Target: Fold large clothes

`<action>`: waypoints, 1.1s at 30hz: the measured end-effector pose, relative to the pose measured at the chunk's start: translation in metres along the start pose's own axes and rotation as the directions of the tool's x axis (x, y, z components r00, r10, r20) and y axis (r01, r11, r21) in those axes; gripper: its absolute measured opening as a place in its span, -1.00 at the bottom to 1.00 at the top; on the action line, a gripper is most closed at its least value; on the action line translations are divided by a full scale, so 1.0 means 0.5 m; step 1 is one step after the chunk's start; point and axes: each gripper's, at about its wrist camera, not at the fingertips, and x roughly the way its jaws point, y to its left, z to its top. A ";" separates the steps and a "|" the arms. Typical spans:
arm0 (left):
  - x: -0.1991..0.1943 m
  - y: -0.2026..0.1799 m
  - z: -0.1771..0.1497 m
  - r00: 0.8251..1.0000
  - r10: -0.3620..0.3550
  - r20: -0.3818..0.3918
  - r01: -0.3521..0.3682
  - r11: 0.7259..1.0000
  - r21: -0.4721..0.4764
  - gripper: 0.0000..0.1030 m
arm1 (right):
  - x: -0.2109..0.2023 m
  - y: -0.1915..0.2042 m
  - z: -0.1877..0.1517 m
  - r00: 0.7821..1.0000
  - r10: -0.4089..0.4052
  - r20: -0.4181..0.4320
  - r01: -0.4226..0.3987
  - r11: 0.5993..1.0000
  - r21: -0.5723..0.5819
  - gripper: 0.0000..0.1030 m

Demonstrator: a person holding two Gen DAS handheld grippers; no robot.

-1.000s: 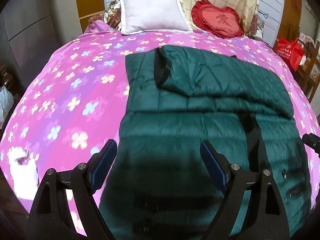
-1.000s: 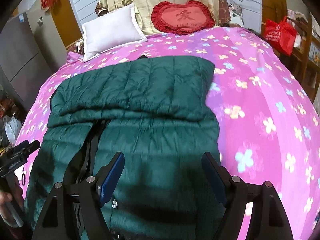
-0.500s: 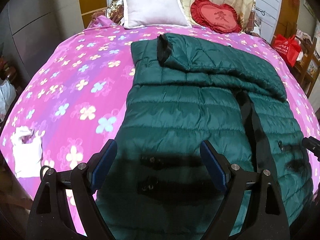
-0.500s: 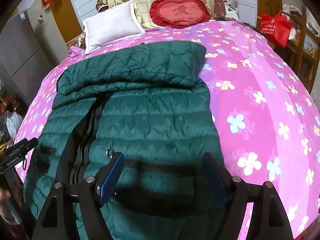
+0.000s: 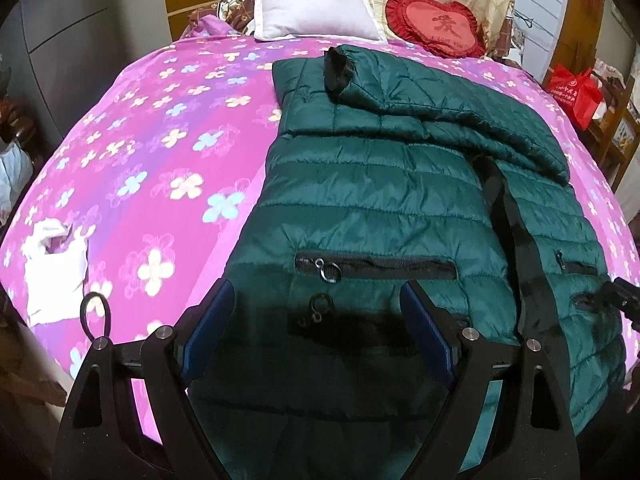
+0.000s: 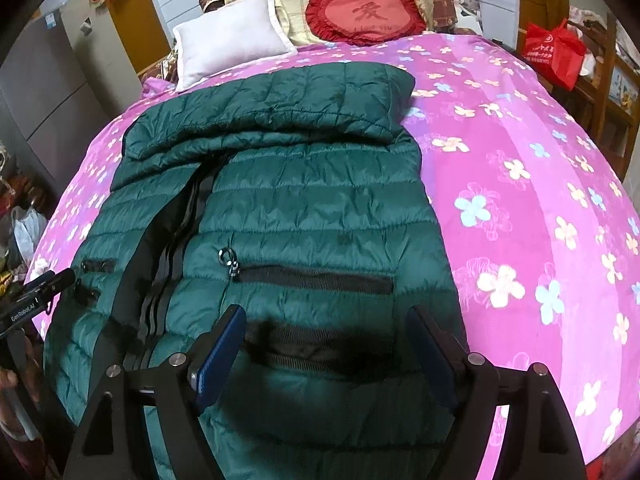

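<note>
A dark green quilted jacket (image 5: pixel 380 200) lies front up on the pink flowered bed (image 5: pixel 160 140), hem toward me, sleeves folded across its top. It also shows in the right wrist view (image 6: pixel 300 208). My left gripper (image 5: pixel 316 336) is open and empty, above the jacket's left hem near the zipped pocket (image 5: pixel 376 266). My right gripper (image 6: pixel 328 356) is open and empty, above the right hem near the other pocket (image 6: pixel 316 278). The black zipper band (image 6: pixel 160 248) runs down the middle.
A white pillow (image 5: pixel 312 4) and a red heart cushion (image 5: pixel 440 28) lie at the head of the bed. A white cloth (image 5: pixel 52 268) lies at the bed's left edge. A red bag (image 6: pixel 556 54) and wooden furniture stand at right, grey cabinets (image 6: pixel 44 92) at left.
Both grippers have drawn back toward the foot of the bed, bringing the jacket's hem and pockets into view. Both stay open and empty.
</note>
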 end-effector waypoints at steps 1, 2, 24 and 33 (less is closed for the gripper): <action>-0.003 0.000 -0.002 1.000 -0.004 0.000 0.004 1.000 -0.002 0.65 | -0.002 0.001 -0.004 1.000 0.000 -0.001 0.000 1.000 -0.002 0.55; -0.007 0.000 -0.005 1.000 -0.007 0.001 0.007 1.000 -0.001 0.65 | -0.003 0.002 -0.006 1.000 0.001 -0.003 -0.001 1.000 -0.003 0.55; -0.060 0.059 -0.083 0.994 -0.087 -0.062 0.085 0.996 -0.022 0.65 | -0.058 -0.013 -0.081 0.999 0.004 -0.036 -0.007 0.998 -0.061 0.65; -0.047 0.142 -0.122 0.977 -0.176 -0.121 0.157 0.976 -0.153 0.65 | -0.058 -0.101 -0.117 0.996 0.024 -0.088 -0.022 0.999 0.029 0.66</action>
